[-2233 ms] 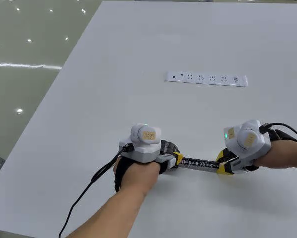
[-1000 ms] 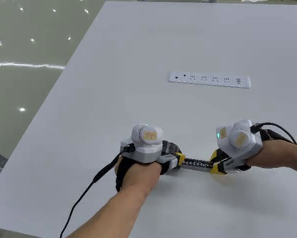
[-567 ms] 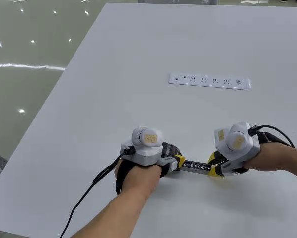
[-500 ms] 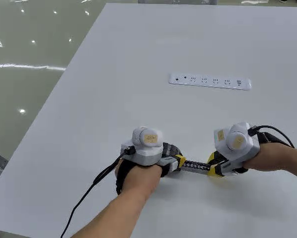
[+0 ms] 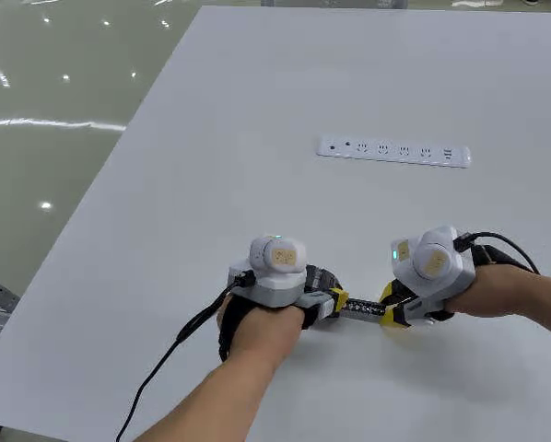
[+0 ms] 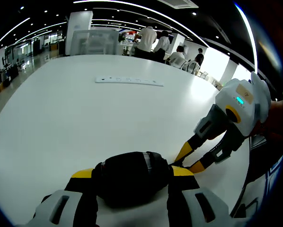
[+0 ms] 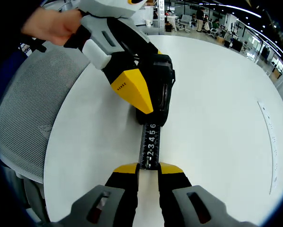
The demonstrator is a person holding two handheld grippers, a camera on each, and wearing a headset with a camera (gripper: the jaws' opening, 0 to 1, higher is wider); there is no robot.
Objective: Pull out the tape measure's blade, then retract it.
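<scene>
White table point(image 5: 257, 138), power strip point(image 5: 393, 150) at far side. Near edge, left gripper point(image 5: 323, 296) squeezed black tape case point(image 7: 158, 80), likely to keep it steady; right gripper point(image 7: 148, 168) pinched blade point(image 7: 150, 144) end, short piece out.

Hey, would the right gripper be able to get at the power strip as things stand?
Probably not yet. The right gripper is shut on the tape measure's blade, so it must let go first; nothing stands between it and the power strip.

Watching my left gripper point(image 5: 335, 299) now: white shell, tan square label on top, black jaws tipped yellow, black cable point(image 5: 179, 338) trailing. The right gripper point(image 5: 386, 313) matches, with a green light glowing. There's a black strap point(image 5: 225, 331) at my left hand point(image 5: 262, 327).
</scene>
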